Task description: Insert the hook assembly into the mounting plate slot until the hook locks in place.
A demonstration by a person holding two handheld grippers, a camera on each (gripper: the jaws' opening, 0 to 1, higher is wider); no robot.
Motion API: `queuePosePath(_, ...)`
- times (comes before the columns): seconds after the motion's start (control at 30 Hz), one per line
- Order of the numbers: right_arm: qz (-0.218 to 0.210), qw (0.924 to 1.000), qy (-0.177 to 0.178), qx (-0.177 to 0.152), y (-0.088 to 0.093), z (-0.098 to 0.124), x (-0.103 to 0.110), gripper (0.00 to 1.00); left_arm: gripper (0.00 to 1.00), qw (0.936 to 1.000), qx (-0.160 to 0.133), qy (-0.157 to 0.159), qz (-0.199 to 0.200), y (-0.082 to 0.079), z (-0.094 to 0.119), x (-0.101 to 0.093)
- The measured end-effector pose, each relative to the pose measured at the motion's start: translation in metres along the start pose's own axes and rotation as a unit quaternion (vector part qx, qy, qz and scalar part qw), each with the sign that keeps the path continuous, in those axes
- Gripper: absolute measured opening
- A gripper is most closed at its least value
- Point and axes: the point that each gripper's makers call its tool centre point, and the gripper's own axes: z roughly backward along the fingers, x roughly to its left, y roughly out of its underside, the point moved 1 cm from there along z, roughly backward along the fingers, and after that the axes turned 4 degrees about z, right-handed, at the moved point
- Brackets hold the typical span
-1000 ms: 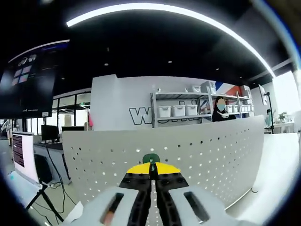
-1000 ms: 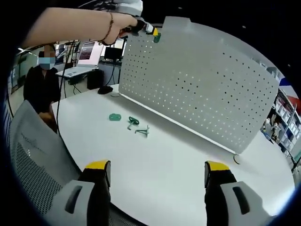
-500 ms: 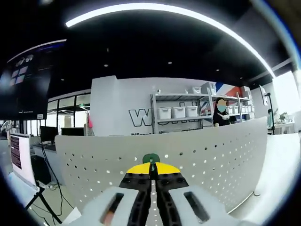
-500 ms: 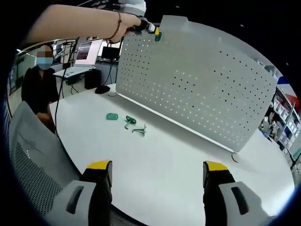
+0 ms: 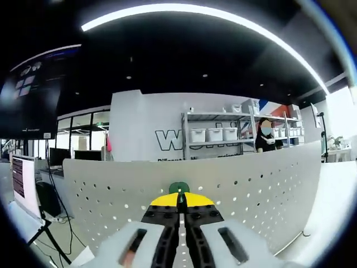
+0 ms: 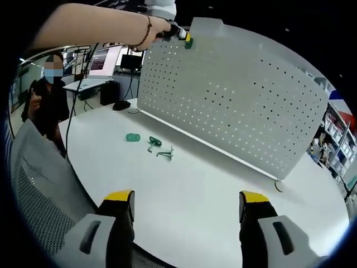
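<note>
In the left gripper view my left gripper [image 5: 179, 196] is shut on a green hook [image 5: 179, 187], whose top pokes out above the yellow tips, right in front of the white perforated mounting plate [image 5: 251, 184]. The right gripper view shows the same left gripper [image 6: 182, 36] held by a person's hand at the top left of the upright plate [image 6: 234, 100], with the green hook [image 6: 188, 42] against the plate. My right gripper [image 6: 181, 202] stands open low over the white table [image 6: 195, 184], nothing between its fingers. Loose green hooks [image 6: 159, 149] and a green disc [image 6: 133, 137] lie on the table before the plate.
A mesh chair back [image 6: 39, 190] stands at the near left. A seated person [image 6: 47, 95] is at the far left beside desks with monitors [image 6: 103, 61]. Behind the plate are shelves with white bins [image 5: 215, 134] and another person [image 5: 265, 137].
The left gripper has shifted slightly along the top of the plate with the hook still in it. The right gripper has stayed still.
</note>
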Motion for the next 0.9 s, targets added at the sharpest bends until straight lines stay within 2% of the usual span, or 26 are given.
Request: queuePosePath(0.9, 0.003, 1.0, -0.001, 0.001, 0.0, 0.0, 0.0, 0.71, 0.01, 0.9999, 0.011, -0.01, 0.0, 0.012, -0.006, -0.001)
